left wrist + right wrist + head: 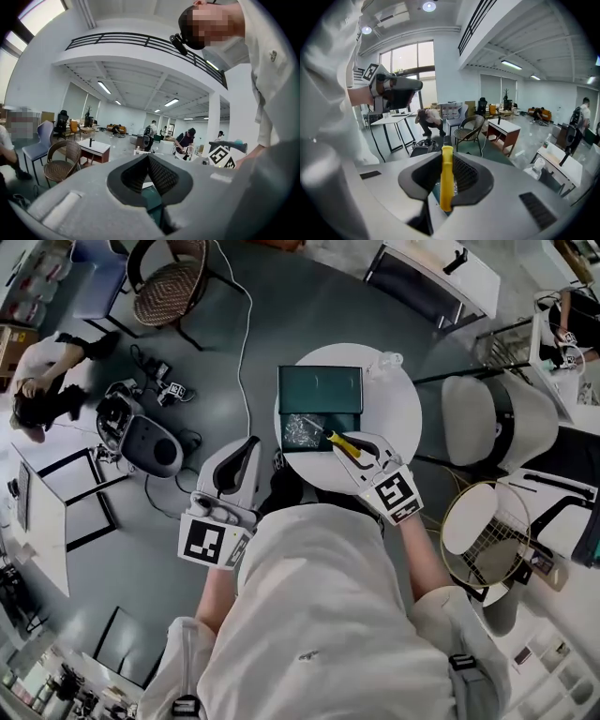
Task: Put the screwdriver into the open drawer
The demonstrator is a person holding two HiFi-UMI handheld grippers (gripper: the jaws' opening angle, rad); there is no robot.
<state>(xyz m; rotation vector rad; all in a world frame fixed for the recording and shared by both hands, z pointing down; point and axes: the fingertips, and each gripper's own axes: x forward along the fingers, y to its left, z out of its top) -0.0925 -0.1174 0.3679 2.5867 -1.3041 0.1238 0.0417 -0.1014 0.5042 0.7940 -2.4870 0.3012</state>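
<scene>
A yellow-handled screwdriver (341, 442) (446, 180) is clamped between the pads of my right gripper (358, 449) (446, 158), its dark shaft pointing ahead and left. It hangs just right of the open drawer (302, 431), which holds several shiny screws and juts from a dark green box (320, 390) on a round white table (405, 404). My left gripper (249, 446) (148, 159) is off the table's left edge over the floor. Its jaws are shut with nothing in them.
A clear plastic bottle (386, 362) lies on the table behind the box. A white chair (497, 418) and a round wire side table (487, 531) stand to the right. Cables and a grey device (141, 437) lie on the floor at left, with a wicker chair (169, 287) farther back.
</scene>
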